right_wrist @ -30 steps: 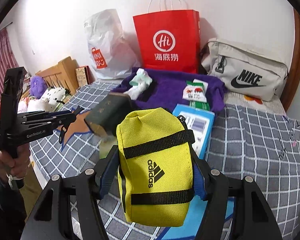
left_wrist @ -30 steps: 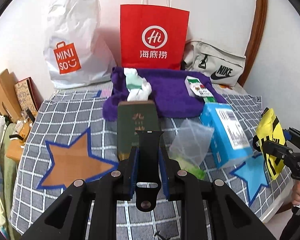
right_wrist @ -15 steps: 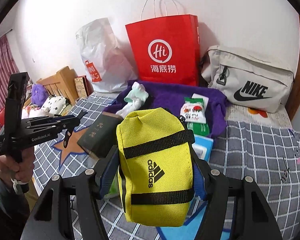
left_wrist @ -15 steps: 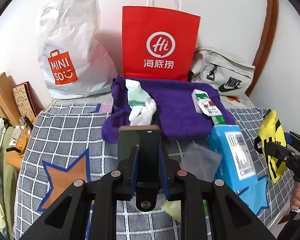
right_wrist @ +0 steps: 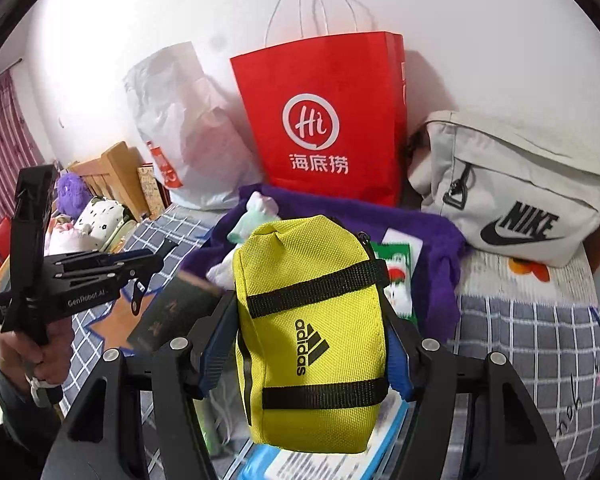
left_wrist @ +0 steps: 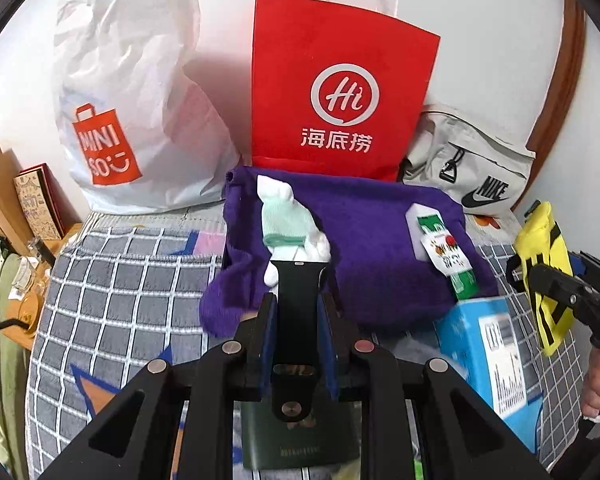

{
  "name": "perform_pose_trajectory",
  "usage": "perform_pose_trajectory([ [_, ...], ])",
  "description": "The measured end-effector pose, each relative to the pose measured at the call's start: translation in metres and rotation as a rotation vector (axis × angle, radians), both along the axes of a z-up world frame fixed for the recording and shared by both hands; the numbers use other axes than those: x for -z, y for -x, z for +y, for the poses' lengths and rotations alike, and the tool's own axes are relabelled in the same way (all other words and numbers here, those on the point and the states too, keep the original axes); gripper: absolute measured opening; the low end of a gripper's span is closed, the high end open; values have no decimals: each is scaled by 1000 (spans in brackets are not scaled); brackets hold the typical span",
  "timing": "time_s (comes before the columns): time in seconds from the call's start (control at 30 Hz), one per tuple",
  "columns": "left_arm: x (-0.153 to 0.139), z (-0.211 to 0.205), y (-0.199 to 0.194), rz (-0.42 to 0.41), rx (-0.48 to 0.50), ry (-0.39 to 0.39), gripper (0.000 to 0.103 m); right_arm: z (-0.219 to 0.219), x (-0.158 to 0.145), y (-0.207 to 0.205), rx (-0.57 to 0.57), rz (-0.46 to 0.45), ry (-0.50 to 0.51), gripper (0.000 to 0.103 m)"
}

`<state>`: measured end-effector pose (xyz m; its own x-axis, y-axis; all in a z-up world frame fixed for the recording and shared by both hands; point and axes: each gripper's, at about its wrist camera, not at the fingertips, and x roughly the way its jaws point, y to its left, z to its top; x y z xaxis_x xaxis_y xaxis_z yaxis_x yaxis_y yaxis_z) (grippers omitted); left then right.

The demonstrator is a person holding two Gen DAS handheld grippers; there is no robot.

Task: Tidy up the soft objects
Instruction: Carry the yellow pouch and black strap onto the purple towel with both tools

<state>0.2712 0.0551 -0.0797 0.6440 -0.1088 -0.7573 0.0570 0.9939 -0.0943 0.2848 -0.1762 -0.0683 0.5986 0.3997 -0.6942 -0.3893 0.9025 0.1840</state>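
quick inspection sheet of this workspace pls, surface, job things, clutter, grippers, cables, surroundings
surface: bed with checked star-print cover
job's things: yellow pouch held off the bed; black strap held; purple towel with socks and a snack packet lying on it
clutter: green booklet, blue box, red bag, white bag, grey Nike bag
grippers: left gripper shut on strap; right gripper shut on pouch
cables: nothing seen
surroundings: white wall, wooden headboard, plush toys
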Motion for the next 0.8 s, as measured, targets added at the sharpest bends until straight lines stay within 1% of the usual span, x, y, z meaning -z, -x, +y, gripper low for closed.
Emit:
perform_pose_trajectory([
  [0.2,-1,2,-32,7,-9,2,20,1,-2,-43,15,1,14,64],
  [0.3,-1,4,-49,13,-10,18,20,-5,-3,-61,35,-3,6,65],
  [0.43,-1,2,-67,15,-9,2,20,-16,-2,-85,79,-3,-14,65],
  [0.6,9,3,-92,38,-24,13,20,-30,15,-105,118,29,-50,65],
  [0.73,17,4,-107,52,-27,33,20,-36,32,-119,138,74,-31,65],
  [0.8,23,3,-113,61,-27,17,20,-37,38,-123,137,95,-30,65],
])
